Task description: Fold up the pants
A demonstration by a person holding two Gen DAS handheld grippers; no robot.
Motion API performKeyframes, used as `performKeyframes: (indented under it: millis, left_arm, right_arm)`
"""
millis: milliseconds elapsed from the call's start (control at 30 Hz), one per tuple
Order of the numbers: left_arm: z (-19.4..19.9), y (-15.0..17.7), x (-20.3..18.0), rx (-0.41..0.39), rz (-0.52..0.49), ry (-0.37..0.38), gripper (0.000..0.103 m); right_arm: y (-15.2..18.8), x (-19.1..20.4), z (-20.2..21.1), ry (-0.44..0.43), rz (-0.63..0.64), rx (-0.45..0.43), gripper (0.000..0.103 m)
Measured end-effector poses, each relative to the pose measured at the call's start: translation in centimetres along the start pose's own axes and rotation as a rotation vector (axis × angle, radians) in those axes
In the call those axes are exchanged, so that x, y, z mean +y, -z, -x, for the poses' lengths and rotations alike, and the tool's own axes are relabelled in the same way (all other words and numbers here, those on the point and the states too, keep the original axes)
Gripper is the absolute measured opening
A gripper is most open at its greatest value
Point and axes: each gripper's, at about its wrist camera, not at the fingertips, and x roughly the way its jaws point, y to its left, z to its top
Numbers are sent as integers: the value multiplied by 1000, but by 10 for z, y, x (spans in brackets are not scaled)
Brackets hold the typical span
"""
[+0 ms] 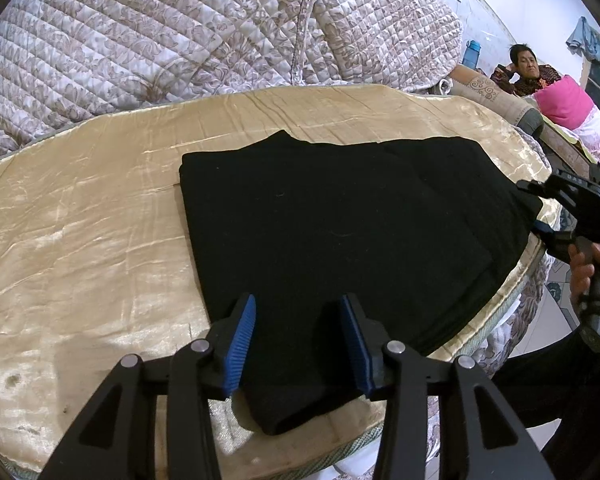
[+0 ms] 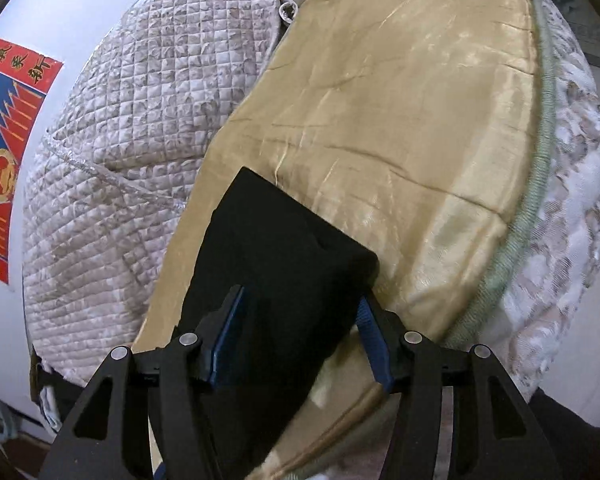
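Observation:
The black pants lie folded flat on a gold satin sheet that covers a bed. My left gripper is open, its blue pads on either side of the near corner of the pants, just above the fabric. My right gripper shows at the right edge of the pants, jaws apart. In the right wrist view the right gripper is open with a black pants end lying between its blue pads.
A quilted floral blanket is heaped behind the sheet. The mattress edge with green piping runs along the right. A person sits at the far right. A red poster hangs on the wall.

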Motion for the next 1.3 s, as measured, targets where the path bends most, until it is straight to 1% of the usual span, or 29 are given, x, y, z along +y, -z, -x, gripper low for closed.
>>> performKeyframes:
  millis: [67, 133, 167, 233, 333, 400, 467, 533, 767, 867, 1033, 1167, 1233, 1267, 1300]
  left_arm:
    - [0, 0, 0, 0, 2, 2, 47]
    - [0, 0, 0, 1, 7, 4, 47]
    - [0, 0, 0, 1, 9, 6, 47]
    - [-1, -1, -1, 4, 14, 6, 47]
    - [-1, -2, -2, 6, 15, 8, 49]
    - [-1, -2, -1, 9, 18, 10, 49]
    - [0, -3, 0, 12, 24, 13, 49]
    - [3, -4, 1, 8, 36, 11, 49]
    - [11, -10, 9, -21, 62, -26, 49]
    - [14, -12, 16, -32, 76, -44, 49]
    - [16, -15, 29, -39, 107, -62, 49]
    - [14, -16, 41, -28, 128, -102, 49]
    - [15, -16, 50, -29, 149, -127, 49]
    - [16, -16, 57, -32, 165, -140, 49]
    - [17, -17, 63, -33, 182, -152, 49]
  right_arm:
    - [-1, -1, -1, -8, -14, -8, 57]
    - [-1, 1, 2, -38, -11, -18, 57]
    - [-1, 4, 2, -58, -1, -16, 55]
    - [-1, 9, -2, -55, 25, -3, 50]
    - [-4, 17, -19, -16, 71, 32, 42]
    - [-9, 25, -27, -11, 104, 44, 26]
    - [-10, 32, -28, -11, 128, 45, 25]
    - [-9, 40, -23, -30, 154, 37, 23]
    - [7, 97, -8, -145, 328, 46, 22]
    - [22, 126, -6, -192, 411, 64, 22]
    - [62, 173, -7, -268, 578, 119, 22]
    - [109, 203, -20, -320, 723, 201, 22]
    - [131, 208, -31, -327, 782, 247, 22]
    - [149, 209, -42, -321, 828, 287, 22]
    - [160, 209, -49, -316, 850, 315, 21]
